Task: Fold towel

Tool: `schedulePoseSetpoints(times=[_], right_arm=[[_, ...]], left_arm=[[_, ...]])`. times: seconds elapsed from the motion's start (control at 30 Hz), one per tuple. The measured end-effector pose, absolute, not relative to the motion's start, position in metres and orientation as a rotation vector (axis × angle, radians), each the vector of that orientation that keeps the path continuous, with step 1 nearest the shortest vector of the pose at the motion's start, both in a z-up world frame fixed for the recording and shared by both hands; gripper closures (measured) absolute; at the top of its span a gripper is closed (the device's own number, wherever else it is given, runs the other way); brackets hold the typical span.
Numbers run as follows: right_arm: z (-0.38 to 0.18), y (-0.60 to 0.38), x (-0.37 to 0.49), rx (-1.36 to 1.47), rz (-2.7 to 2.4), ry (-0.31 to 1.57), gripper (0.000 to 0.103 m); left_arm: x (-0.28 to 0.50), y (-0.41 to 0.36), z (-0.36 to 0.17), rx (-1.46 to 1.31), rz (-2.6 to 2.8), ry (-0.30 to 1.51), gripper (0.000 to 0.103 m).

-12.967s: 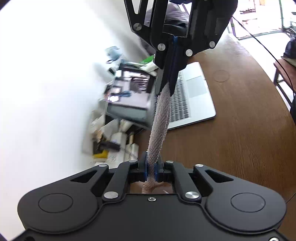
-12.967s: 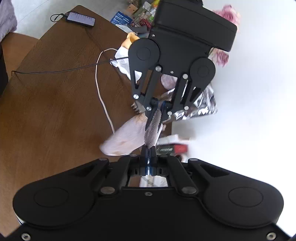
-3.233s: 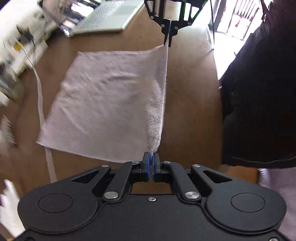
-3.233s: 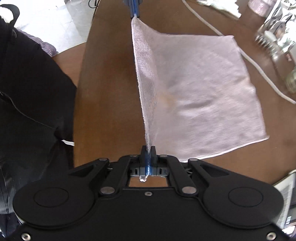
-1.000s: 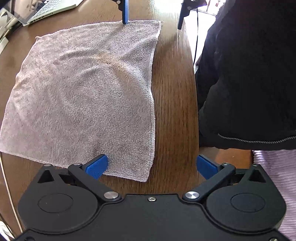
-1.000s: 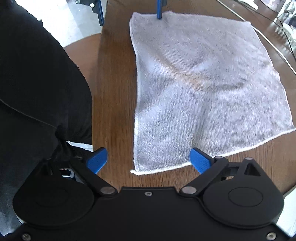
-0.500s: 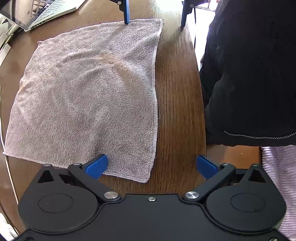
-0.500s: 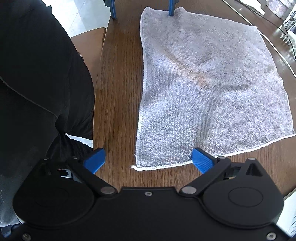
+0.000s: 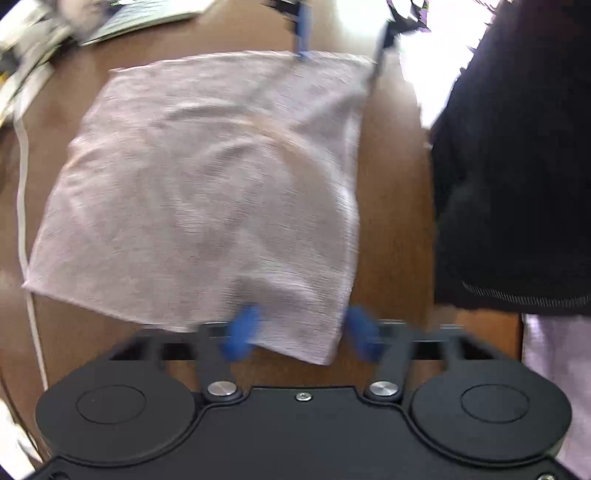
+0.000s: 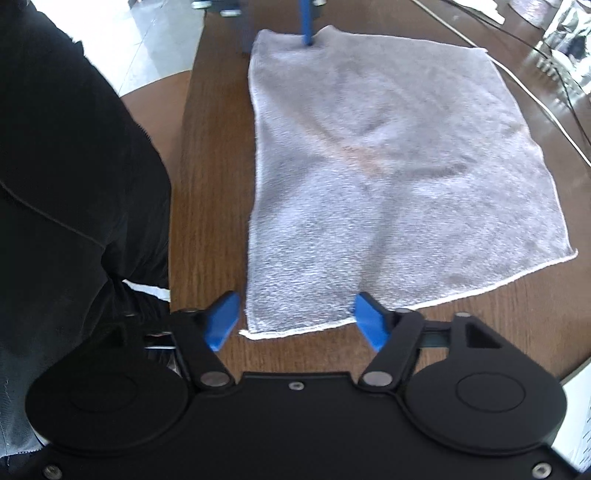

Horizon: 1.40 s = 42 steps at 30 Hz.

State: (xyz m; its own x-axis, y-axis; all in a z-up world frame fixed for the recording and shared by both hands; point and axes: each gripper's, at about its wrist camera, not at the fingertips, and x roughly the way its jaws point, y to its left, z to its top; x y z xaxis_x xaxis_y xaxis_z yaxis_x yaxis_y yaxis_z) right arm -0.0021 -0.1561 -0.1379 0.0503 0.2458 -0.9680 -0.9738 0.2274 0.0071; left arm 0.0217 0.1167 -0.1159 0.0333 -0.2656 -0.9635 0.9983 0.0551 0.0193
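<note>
A pale pink towel (image 9: pixel 207 184) lies spread flat on the brown wooden table (image 9: pixel 391 184). My left gripper (image 9: pixel 301 332) is open, its blue fingers straddling the towel's near right corner; this view is blurred. My right gripper (image 10: pixel 295 325) is open too, low at the opposite end, with the towel (image 10: pixel 388 166) corner between its blue fingers. Each view shows the other gripper's fingertips at the far edge of the towel: the right gripper's fingers (image 9: pixel 303 33) and the left gripper's fingers (image 10: pixel 306 26). Nothing is clamped.
A person in dark clothing (image 9: pixel 517 166) stands against the table edge (image 10: pixel 181 184), close to the towel's side. A white cable (image 9: pixel 22 184) runs along the towel's far side, the same cable (image 10: pixel 535 99). A laptop (image 9: pixel 147 14) and clutter (image 10: pixel 565 33) sit beyond.
Both grippers' fingers have narrowed from wide open and now bracket the towel's near corners. The left gripper has shifted, blurring its view. The towel stays flat.
</note>
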Motion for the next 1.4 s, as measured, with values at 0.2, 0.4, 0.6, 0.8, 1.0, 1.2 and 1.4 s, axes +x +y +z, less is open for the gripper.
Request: schedulePoseSetpoints(times=[0.2, 0.4, 0.6, 0.8, 1.0, 1.2, 1.4], right_arm=[[-0.132, -0.158, 0.003, -0.844, 1.098, 1.093, 0.099], [-0.125, -0.161, 0.007, -0.804, 1.082, 1.083, 0.099], [-0.108, -0.161, 0.019, -0.783, 1.076, 1.047, 0.099], [-0.080, -0.162, 0.047, -0.766, 1.036, 0.993, 0.099], [-0.071, -0.168, 0.096, -0.781, 0.974, 0.974, 0.099], [-0.086, -0.174, 0.160, -0.734, 0.921, 1.036, 0.099], [-0.104, -0.177, 0.191, -0.709, 0.912, 1.105, 0.098]], left_arm=[[0.023, 0.116, -0.117, 1.010, -1.284, 1.019, 0.097], [0.031, 0.123, -0.110, 0.993, -1.275, 1.014, 0.097], [0.044, 0.125, -0.096, 0.973, -1.231, 0.994, 0.098], [0.076, 0.127, -0.074, 0.982, -1.156, 0.944, 0.098], [0.128, 0.113, -0.055, 0.987, -1.095, 0.878, 0.098], [0.179, 0.096, -0.059, 0.995, -1.083, 0.899, 0.097], [0.209, 0.084, -0.080, 1.005, -1.099, 0.964, 0.097]])
